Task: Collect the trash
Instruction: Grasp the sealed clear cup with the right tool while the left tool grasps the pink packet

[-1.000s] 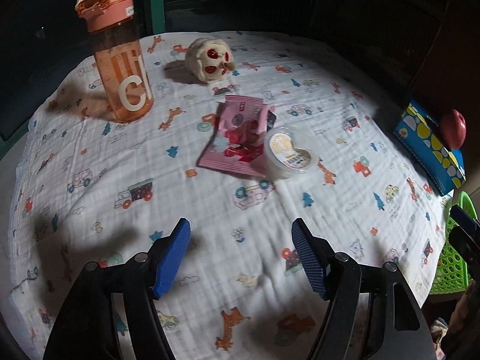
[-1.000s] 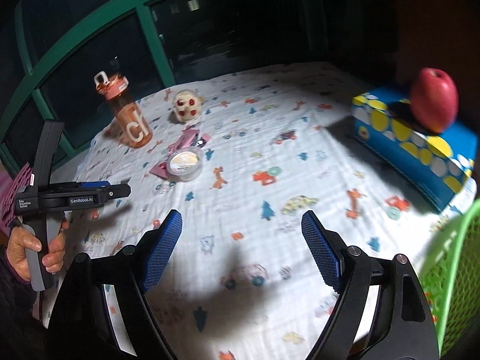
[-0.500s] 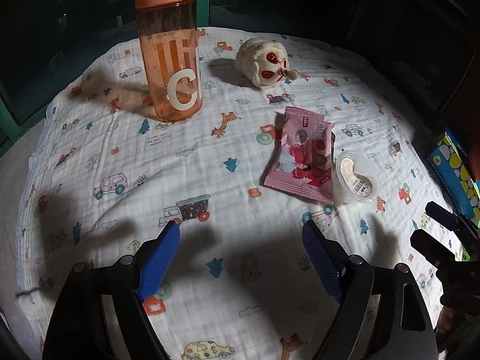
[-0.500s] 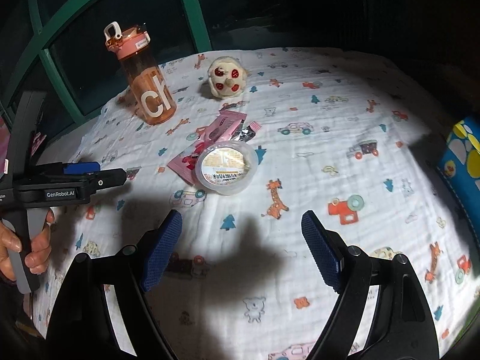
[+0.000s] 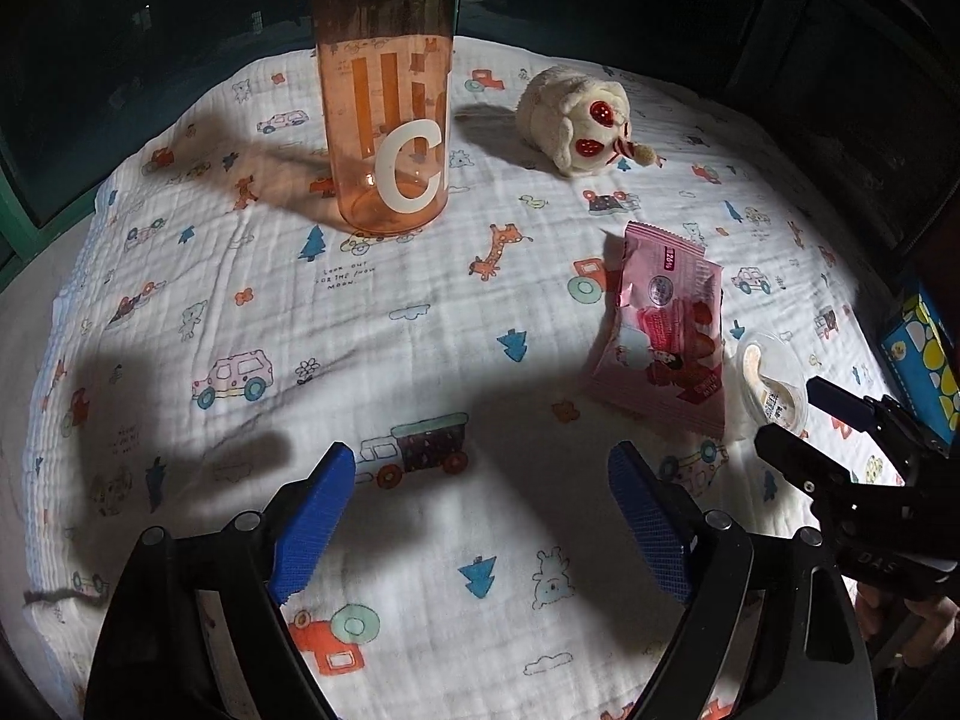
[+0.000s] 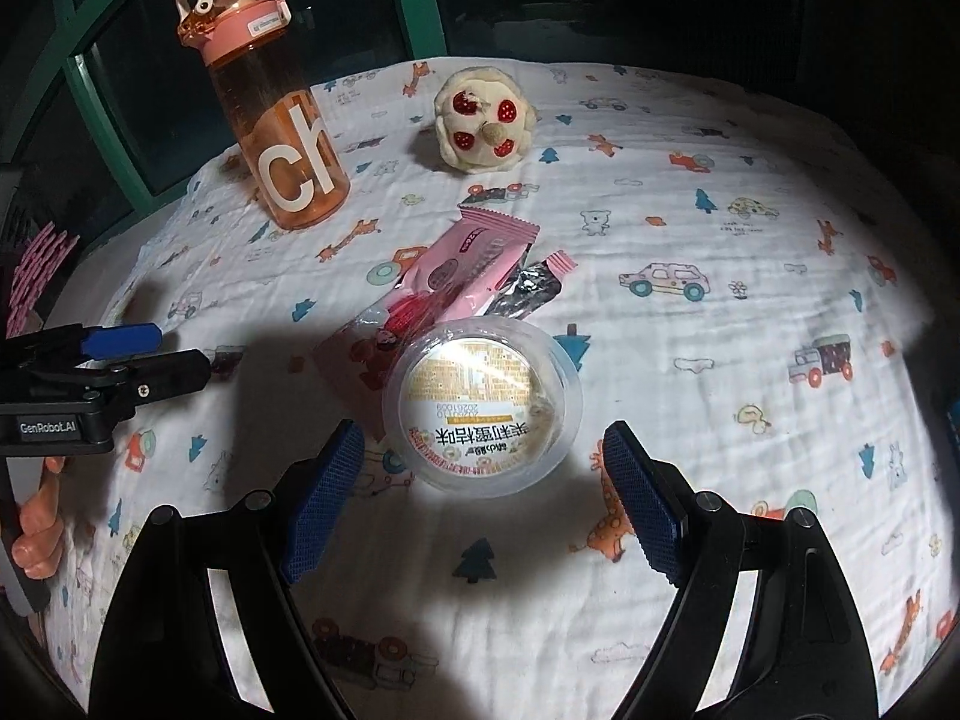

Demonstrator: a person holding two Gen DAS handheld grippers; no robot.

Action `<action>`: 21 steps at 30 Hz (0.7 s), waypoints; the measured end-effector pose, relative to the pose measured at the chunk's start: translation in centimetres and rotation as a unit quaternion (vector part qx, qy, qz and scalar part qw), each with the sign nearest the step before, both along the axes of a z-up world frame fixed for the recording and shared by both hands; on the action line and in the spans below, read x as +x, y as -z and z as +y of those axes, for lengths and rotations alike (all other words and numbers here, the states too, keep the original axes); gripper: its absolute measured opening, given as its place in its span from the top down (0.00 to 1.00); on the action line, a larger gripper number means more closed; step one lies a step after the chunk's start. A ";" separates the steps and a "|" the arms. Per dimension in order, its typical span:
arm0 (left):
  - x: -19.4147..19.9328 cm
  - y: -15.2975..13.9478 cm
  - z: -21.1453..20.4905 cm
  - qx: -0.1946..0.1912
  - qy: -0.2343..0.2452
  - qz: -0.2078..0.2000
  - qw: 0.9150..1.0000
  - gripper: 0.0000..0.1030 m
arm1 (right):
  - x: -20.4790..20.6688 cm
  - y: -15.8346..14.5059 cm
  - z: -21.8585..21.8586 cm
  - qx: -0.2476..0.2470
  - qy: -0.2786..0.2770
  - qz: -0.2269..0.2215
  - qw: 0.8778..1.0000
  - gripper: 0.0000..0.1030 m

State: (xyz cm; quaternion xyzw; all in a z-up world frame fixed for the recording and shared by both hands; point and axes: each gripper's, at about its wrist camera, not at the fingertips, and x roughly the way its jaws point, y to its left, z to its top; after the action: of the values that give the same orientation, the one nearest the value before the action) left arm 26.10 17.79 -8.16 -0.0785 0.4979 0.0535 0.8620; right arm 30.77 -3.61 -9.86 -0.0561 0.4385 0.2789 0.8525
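A pink snack wrapper [image 5: 666, 336] lies torn on the printed cloth, and a clear round pudding cup [image 5: 771, 384] with a gold lid rests against its right edge. My left gripper [image 5: 483, 462] hovers over bare cloth short of the wrapper, its jaws opening with nothing between them. My right gripper [image 6: 483, 432] is open. The cup [image 6: 483, 402] sits just ahead of it, with its near rim between the fingertips and the pads not touching. Behind the cup, the wrapper [image 6: 468, 276] shows its silver inside. Each gripper appears in the other's view: right gripper [image 5: 804, 420], left gripper [image 6: 174, 354].
An orange water bottle [image 5: 387, 120] [image 6: 282, 138] stands upright at the back left, with a cream plush toy [image 5: 576, 120] [image 6: 483, 120] to its right. A blue tissue box [image 5: 924, 354] sits at the table's right edge. A hand [image 6: 36, 528] holds the left gripper's handle.
Both grippers have moved in toward the wrapper and cup, which now look larger. The left jaws have spread wider. The cup now sits at the right gripper's fingertips.
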 end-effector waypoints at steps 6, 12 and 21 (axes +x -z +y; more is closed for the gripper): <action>0.4 0.1 0.4 -0.006 -0.004 0.003 1.000 0.19 | 0.7 0.5 0.9 -0.008 -0.002 -0.001 1.000 0.25; 1.1 0.0 0.1 -0.008 0.001 0.001 1.000 0.19 | 0.6 0.4 0.6 -0.001 -0.001 -0.001 1.000 0.33; 3.4 -0.2 -3.4 -0.007 0.046 -0.001 0.999 0.13 | -1.2 -0.8 -2.3 -0.010 0.010 -0.013 1.000 0.33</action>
State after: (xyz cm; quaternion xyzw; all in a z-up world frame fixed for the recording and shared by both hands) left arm 29.54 14.34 -7.99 -0.0622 0.5001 0.0102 0.8637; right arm 29.56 -5.96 -9.09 -0.0636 0.4308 0.2654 0.8602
